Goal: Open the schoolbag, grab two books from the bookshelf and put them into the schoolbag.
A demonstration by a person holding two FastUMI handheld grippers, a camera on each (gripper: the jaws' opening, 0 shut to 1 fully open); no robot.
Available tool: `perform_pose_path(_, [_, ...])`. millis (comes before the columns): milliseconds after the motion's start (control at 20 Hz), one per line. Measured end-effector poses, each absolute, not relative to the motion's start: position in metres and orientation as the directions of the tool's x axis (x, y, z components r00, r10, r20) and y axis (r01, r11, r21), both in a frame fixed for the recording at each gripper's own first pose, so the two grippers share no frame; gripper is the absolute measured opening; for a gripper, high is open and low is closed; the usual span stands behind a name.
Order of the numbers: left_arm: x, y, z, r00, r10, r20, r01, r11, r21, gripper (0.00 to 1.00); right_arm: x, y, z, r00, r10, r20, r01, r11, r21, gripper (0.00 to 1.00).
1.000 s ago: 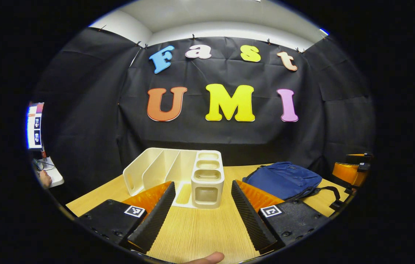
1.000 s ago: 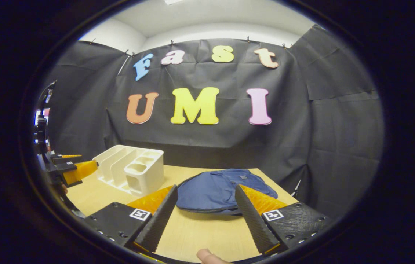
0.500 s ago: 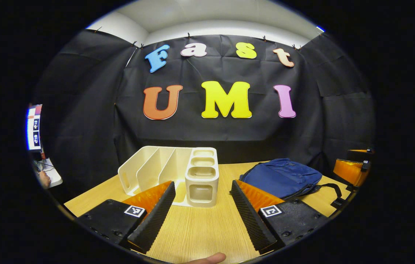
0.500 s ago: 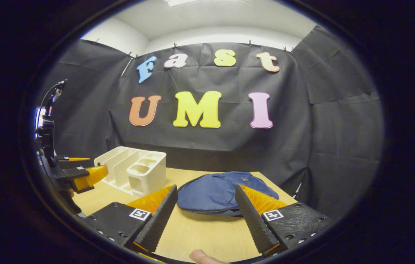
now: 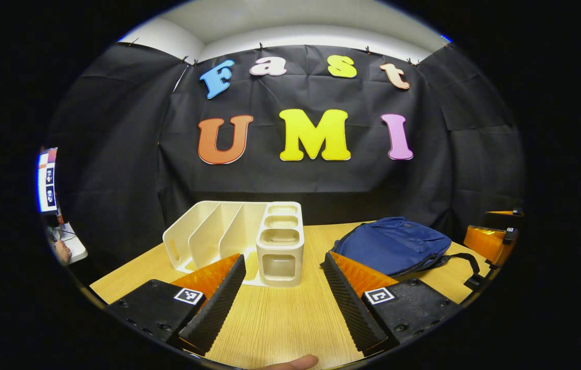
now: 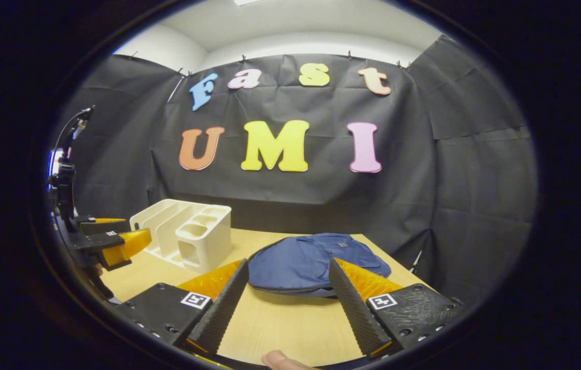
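Overhead, both tongs hover above a pale wood-grain surface (image 5: 280, 318) with straight printed grain. The left tongs (image 5: 282, 298) stand spread wide with nothing between their ribbed fingers; the right tongs (image 6: 285, 303) are likewise spread and hold nothing. A cream plastic bookshelf (image 5: 239, 241), smooth and glossy, sits toward the far left part of the surface: slanted upright dividers at its left, a stack of square open cups at its right end. No books are visible in its slots. The schoolbag (image 5: 398, 246), dark blue woven fabric with a rounded outline, lies flat near the far right edge, its black strap (image 5: 467, 267) trailing toward the right edge. In the right gripper view the schoolbag (image 6: 316, 264) lies just beyond the fingers and the bookshelf (image 6: 187, 239) stands to its left, apart from it, with a bare strip of wood between. The near half of the surface is open. A fingertip (image 5: 293, 363) shows at the bottom rim.
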State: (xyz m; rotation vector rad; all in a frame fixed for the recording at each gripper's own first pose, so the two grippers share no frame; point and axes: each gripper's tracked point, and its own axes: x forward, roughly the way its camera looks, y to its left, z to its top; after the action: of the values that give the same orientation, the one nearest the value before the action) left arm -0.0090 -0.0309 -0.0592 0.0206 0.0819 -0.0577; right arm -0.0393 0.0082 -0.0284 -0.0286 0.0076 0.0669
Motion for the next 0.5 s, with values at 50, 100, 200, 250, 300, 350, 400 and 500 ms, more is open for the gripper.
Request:
perform_pose_path(50, [-0.0073, -0.0307, -0.0589, 0.995, -0.055, -0.083, 0.057, 0.998, 0.019, 0.98, -0.038, 0.0091, -0.0302, 0.997, 0.07, -0.014, -0.07, 0.997, -0.027, 0.95])
perform_pose_path(100, [-0.0084, -0.0305, -0.0586, 0.995, -0.055, -0.081, 0.057, 0.998, 0.018, 0.98, -0.0374, 0.0091, -0.0303, 0.997, 0.07, -0.017, -0.07, 0.997, -0.026, 0.95])
perform_pose_path(200, [-0.0082, -0.0326, -0.0564, 0.995, -0.061, -0.073, 0.063, 0.998, 0.024, 0.98, -0.0372, 0.0077, -0.0296, 0.998, 0.068, -0.013, -0.068, 0.997, -0.033, 0.96])
perform_pose_path(250, [-0.0091, -0.0339, -0.0566, 0.996, -0.064, -0.07, 0.066, 0.997, 0.028, 0.98, -0.038, 0.0043, -0.0297, 0.998, 0.061, -0.01, -0.062, 0.997, -0.037, 0.98])
perform_pose_path(300, [-0.0098, -0.0334, -0.057, 0.996, -0.064, -0.069, 0.066, 0.997, 0.029, 0.98, -0.0375, 0.003, -0.0286, 0.998, 0.058, -0.007, -0.058, 0.998, -0.037, 0.95])
perform_pose_path(350, [-0.0096, -0.0334, -0.0576, 0.995, -0.065, -0.07, 0.067, 0.997, 0.028, 0.98, -0.0367, 0.0019, -0.0289, 0.998, 0.056, -0.008, -0.057, 0.998, -0.034, 0.97])
perform_pose_path(400, [-0.0101, -0.0344, -0.059, 0.995, -0.066, -0.074, 0.068, 0.997, 0.026, 0.98, -0.0361, 0.0003, -0.029, 0.998, 0.055, -0.009, -0.055, 0.998, -0.028, 0.95])
perform_pose_path(500, [-0.0088, -0.0358, -0.0576, 0.995, -0.07, -0.073, 0.072, 0.997, 0.029, 0.98, -0.0343, -0.0006, -0.0302, 0.998, 0.054, -0.014, -0.054, 0.998, -0.02, 0.95])
